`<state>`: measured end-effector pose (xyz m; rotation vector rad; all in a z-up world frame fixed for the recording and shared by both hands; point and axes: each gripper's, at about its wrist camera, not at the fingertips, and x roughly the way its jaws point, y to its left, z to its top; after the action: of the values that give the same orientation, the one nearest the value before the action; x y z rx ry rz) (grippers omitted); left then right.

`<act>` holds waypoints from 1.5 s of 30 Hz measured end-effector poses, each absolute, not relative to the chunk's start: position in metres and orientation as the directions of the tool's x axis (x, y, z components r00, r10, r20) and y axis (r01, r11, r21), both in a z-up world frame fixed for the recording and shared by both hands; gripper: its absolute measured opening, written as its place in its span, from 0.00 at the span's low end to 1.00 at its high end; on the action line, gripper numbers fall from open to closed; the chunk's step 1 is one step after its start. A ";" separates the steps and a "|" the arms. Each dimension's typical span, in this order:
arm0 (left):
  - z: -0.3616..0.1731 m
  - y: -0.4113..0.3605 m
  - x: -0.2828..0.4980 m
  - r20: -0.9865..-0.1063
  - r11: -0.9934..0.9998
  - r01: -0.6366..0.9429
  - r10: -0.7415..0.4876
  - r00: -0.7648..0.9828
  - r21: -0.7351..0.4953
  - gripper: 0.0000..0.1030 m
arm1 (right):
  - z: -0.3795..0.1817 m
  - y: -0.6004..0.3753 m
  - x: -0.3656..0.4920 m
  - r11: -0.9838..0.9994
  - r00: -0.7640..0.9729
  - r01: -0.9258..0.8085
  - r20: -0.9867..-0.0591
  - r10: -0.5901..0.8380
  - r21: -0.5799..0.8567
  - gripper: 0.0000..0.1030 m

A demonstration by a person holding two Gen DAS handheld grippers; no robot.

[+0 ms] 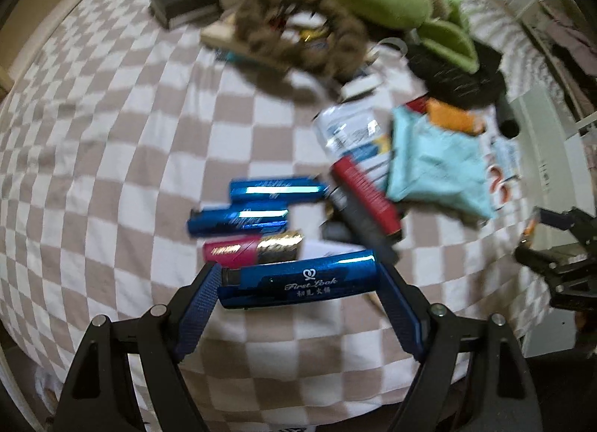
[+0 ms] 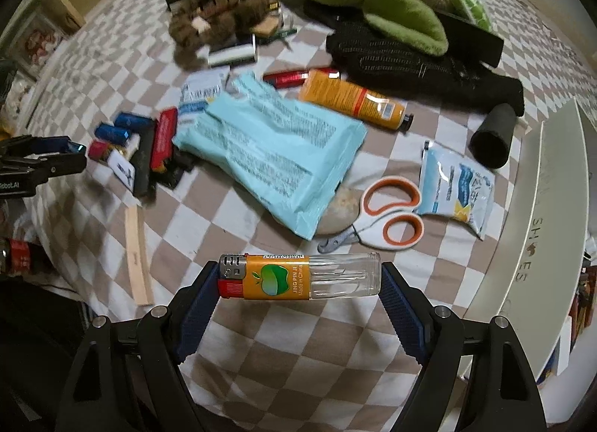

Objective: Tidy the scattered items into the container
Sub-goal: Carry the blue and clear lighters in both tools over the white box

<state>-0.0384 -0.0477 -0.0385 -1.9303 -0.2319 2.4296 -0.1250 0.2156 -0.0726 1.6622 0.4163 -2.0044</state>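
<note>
Blue lighter (image 1: 298, 284) lay crosswise in the left claw (image 1: 298, 279), gripped end to end — the right claw (image 2: 298, 279) likewise clamped an orange-labelled lighter (image 2: 298, 277) — no container showed.

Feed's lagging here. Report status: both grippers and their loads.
Left gripper shut on blue lighter. Right gripper shut on orange lighter. Both held above the checked bedspread; container not identifiable.

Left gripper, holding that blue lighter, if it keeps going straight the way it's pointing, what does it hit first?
Probably the red and gold lighter, lying just beyond the blue lighter clamped in the left gripper; depth is hard to judge.
</note>
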 end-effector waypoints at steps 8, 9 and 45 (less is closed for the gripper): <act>-0.019 -0.020 -0.108 -0.940 -0.989 0.027 0.129 -0.315 -0.145 0.81 | -0.051 0.221 -0.126 -0.857 -0.191 0.506 -0.957 -0.219 0.095 0.81; -0.015 -0.019 -0.109 -0.938 -0.989 0.024 0.129 -0.321 -0.144 0.81 | -0.049 0.224 -0.127 -0.860 -0.196 0.500 -0.955 -0.222 0.097 0.81; 0.025 0.018 -0.160 -0.902 -0.991 -0.024 0.127 -0.413 -0.129 0.81 | 0.015 0.271 -0.171 -0.935 -0.365 0.318 -0.890 -0.271 0.155 0.81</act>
<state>-0.1596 0.0184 0.0253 -1.6486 -0.1464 2.5639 -0.1714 0.2706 0.0146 1.5112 0.0616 -2.3359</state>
